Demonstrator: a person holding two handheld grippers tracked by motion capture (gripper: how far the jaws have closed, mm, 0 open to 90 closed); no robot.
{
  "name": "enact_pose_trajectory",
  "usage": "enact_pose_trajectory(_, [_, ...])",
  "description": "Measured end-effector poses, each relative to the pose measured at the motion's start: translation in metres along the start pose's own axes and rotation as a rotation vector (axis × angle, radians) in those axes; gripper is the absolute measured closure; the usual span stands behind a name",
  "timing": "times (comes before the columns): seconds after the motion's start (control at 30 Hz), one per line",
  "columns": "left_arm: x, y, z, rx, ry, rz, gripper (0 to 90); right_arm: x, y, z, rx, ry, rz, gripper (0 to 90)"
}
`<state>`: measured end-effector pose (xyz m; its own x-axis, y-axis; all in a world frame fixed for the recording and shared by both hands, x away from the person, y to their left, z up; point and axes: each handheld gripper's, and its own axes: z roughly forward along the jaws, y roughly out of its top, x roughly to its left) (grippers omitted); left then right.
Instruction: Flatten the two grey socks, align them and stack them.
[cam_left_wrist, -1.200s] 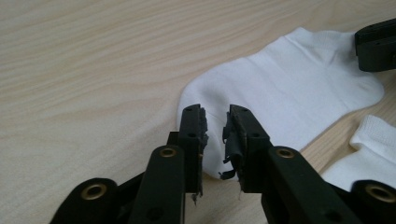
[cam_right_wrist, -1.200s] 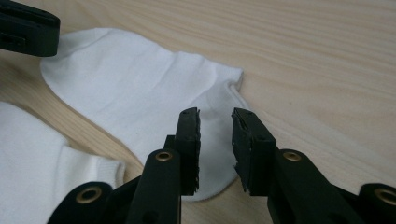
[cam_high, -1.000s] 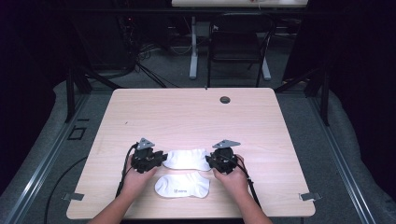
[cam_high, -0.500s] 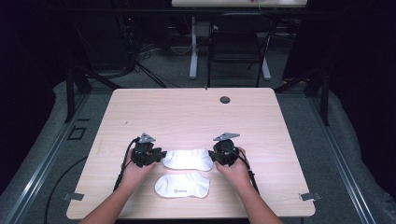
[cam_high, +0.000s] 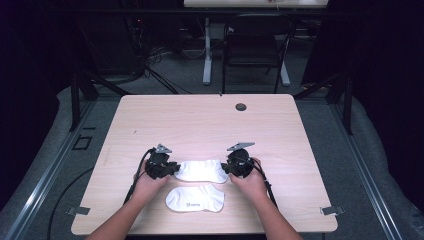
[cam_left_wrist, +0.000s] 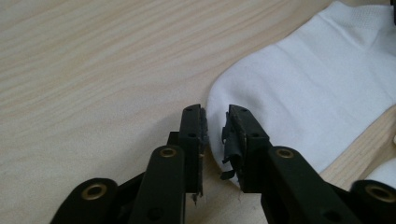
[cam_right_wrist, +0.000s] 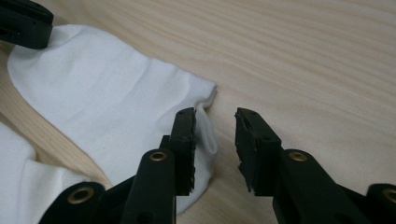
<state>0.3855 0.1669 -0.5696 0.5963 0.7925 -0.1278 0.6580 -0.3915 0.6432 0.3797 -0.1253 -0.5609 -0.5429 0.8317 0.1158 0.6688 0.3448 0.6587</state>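
Socks lie near the desk's front edge: the farther white ankle sock (cam_high: 201, 170) stretches flat between the two tools, the nearer sock (cam_high: 195, 198) lies just in front of it, apart from both. The left gripper (cam_high: 172, 169) sits at the farther sock's toe end; seen from its own camera, its jaws have just been closing and now stand a narrow gap apart with the rounded toe edge (cam_left_wrist: 215, 140) between the pads, though I cannot tell that they press it yet. The right gripper (cam_right_wrist: 214, 135) is at the cuff end (cam_right_wrist: 205, 126), jaws parted and opening a little further, the cuff's rim lying against one pad, nothing gripped. To do this well, I judge each tool should take a shallow bite of fabric only, pads low to the wood, then lift both ends together. The desk (cam_high: 210, 120) is pale wood grain with a dark grommet (cam_high: 241, 106) near its back edge; a chair (cam_high: 255, 50) stands behind in a dim room.
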Motion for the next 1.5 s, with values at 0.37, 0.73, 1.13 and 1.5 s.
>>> enact_pose_trajectory(0.37, [-0.003, 0.000, 0.000, 0.011, -0.007, 0.024, 89.2, 0.003, -0.001, 0.000, 0.044, 0.016, -0.019, 84.5])
enact_pose_trajectory(0.73, [-0.006, 0.001, -0.012, -0.036, -0.009, 0.021, 89.4, 0.005, 0.003, -0.009, 0.027, 0.019, -0.029, 86.0])
enact_pose_trajectory(1.13, [-0.007, 0.004, -0.034, -0.080, -0.004, 0.049, 89.4, 0.015, 0.016, -0.028, -0.025, 0.037, -0.035, 86.1])
enact_pose_trajectory(1.5, [-0.015, -0.005, -0.051, -0.084, -0.026, 0.066, 89.3, 0.023, 0.012, -0.044, -0.032, 0.065, -0.066, 86.1])
